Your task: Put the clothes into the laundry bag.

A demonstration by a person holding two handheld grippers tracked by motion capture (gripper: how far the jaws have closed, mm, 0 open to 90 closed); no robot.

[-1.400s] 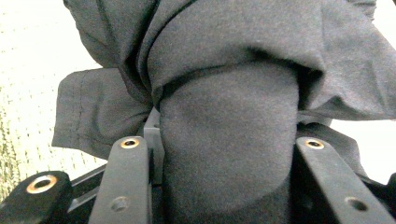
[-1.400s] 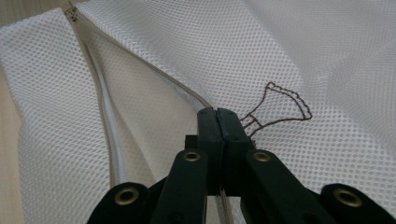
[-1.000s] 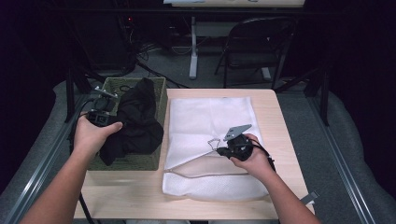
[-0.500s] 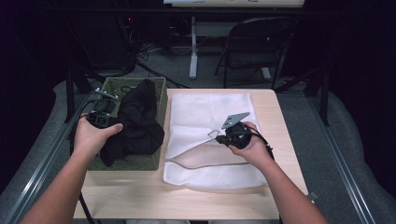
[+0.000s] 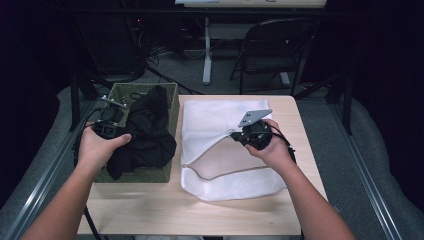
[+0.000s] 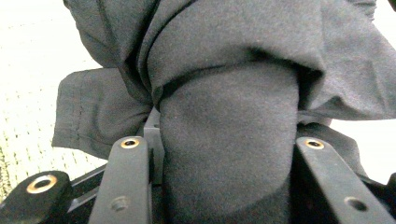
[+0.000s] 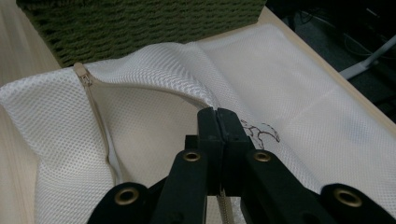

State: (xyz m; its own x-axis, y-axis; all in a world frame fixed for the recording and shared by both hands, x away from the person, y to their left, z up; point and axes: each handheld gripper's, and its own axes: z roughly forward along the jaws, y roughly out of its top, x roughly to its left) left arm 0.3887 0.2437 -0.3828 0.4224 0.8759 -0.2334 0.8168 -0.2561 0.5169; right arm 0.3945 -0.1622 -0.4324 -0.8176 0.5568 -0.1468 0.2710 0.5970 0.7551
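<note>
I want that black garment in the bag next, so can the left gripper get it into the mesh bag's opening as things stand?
Probably yes: the right gripper holds the white mesh laundry bag open by its zipper edge, facing the left gripper clamped on the black garment over the green woven basket, nothing between.
</note>
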